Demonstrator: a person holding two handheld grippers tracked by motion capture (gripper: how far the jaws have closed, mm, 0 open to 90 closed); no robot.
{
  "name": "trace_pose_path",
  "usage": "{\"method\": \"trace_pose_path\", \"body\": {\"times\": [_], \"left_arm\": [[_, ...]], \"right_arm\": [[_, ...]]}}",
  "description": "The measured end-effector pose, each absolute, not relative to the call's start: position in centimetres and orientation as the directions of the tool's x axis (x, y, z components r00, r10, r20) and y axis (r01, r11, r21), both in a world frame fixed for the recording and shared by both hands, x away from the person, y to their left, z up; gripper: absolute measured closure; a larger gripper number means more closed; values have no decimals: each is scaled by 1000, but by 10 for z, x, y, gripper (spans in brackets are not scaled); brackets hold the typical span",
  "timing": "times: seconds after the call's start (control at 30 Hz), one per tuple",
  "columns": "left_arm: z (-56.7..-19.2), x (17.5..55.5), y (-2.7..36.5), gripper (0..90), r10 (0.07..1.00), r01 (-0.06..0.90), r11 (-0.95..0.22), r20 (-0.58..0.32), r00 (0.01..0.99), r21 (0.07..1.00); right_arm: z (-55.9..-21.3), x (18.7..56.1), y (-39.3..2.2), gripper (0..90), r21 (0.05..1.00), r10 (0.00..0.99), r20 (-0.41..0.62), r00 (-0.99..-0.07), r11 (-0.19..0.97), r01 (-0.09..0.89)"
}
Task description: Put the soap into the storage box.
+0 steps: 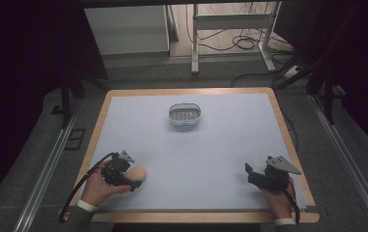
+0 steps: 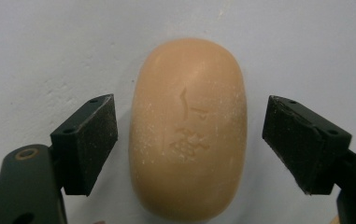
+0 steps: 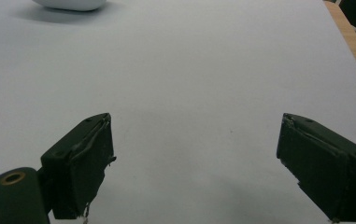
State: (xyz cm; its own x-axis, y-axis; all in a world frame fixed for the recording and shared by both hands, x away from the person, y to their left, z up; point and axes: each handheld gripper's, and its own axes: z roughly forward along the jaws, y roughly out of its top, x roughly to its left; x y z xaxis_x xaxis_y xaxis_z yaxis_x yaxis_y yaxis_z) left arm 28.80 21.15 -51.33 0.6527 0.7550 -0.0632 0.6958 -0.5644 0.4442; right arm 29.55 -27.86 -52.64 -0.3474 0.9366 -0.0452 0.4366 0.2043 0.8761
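Observation:
A peach-coloured oval bar of soap [image 2: 188, 130] with stamped characters lies flat on the pale blue mat [image 1: 205, 150], near its front left corner [image 1: 139, 173]. My left gripper [image 2: 192, 140] is down over the soap and straddles it. Both pads stand beside the bar with a small gap on each side, so it is open [image 1: 132, 175]. My right gripper [image 1: 250, 175] rests near the front right of the mat. In the right gripper view its jaws [image 3: 194, 163] stand wide apart with bare mat between them.
A small white oval soap dish [image 1: 185, 114] with a slotted grey insert sits at the middle back of the mat, its rim also at the top left of the right gripper view [image 3: 68, 3]. The wooden table edge [image 1: 288, 135] frames the mat.

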Motion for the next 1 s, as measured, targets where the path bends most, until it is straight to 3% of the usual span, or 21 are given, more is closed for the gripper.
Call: {"method": "trace_pose_path", "body": {"times": [0.47,1.0], "left_arm": [[-519,286,208,309,764,701,-575,-30,645,422],[-514,288,213,324,757,693,-572,-43,652,439]], "right_arm": [[-526,295,-278,111,876,937,-47,-345,205,437],[-526,295,-278,111,876,938,-48,-343,205,437]]}}
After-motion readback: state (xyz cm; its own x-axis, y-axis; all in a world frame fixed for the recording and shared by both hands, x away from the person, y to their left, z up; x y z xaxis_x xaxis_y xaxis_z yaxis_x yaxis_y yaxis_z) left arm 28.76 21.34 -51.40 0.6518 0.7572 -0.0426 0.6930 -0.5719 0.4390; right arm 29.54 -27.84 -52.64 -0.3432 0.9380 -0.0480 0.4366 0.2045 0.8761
